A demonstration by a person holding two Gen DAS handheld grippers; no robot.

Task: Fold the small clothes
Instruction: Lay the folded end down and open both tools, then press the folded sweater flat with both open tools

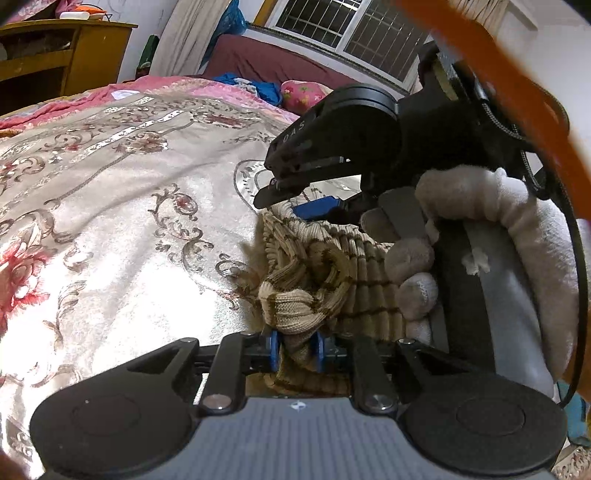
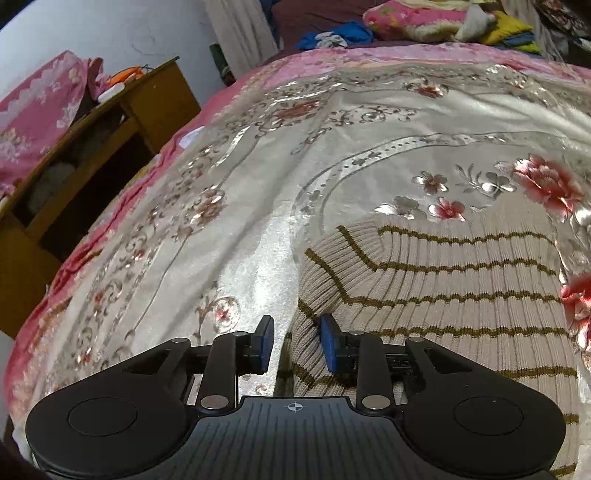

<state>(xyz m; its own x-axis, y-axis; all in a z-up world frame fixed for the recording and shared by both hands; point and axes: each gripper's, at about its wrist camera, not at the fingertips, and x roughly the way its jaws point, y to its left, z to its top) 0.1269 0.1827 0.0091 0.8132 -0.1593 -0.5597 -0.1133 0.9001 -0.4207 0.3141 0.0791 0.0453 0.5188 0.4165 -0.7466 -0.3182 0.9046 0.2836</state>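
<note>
A beige ribbed knit garment with thin brown stripes lies on the floral bedspread. My left gripper is shut on a bunched fold of the garment, lifted off the bed. My right gripper is open, its blue pads straddling the garment's left edge, just above the cloth. The right gripper also shows in the left wrist view, held by a white-gloved hand, close behind the bunched cloth.
A wooden bedside cabinet stands left of the bed. Piled clothes and a floral pillow lie at the far end of the bed. A barred window is behind.
</note>
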